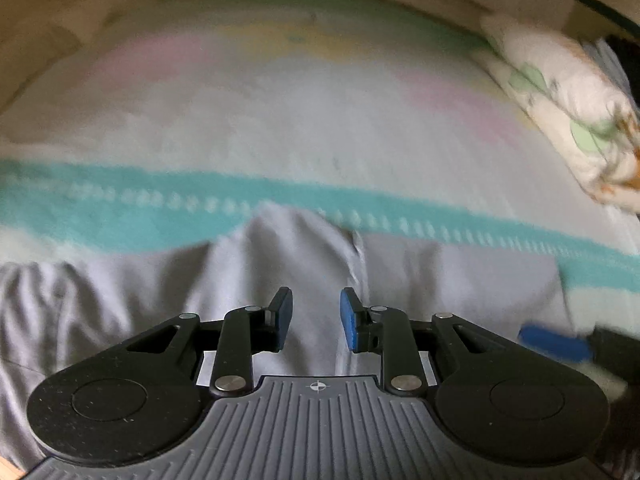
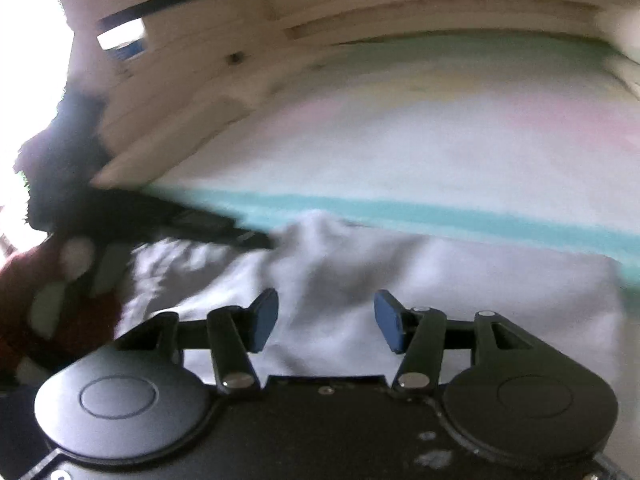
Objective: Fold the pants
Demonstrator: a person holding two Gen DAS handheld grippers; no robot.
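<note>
Both grippers hover low over the pants [image 1: 280,272], pale grey and spread on the striped bedsheet [image 1: 280,128] just short of its teal band; the left gripper [image 1: 316,318] has its blue pads apart and empty above a centre seam; the right gripper [image 2: 326,322] gapes wider, likewise holding nothing, probably so each can pinch an edge for folding; a patterned pillow [image 1: 560,92] lies well apart.

- Bed sheet [image 1: 280,120], pale, with a teal band [image 1: 120,204] carrying a row of light dots, plus faint pink and yellow patches farther back.
- Pillow [image 1: 560,104], white with green and orange print, at the right edge.
- Wooden bed frame [image 2: 360,12], light slats, behind the sheet.
</note>
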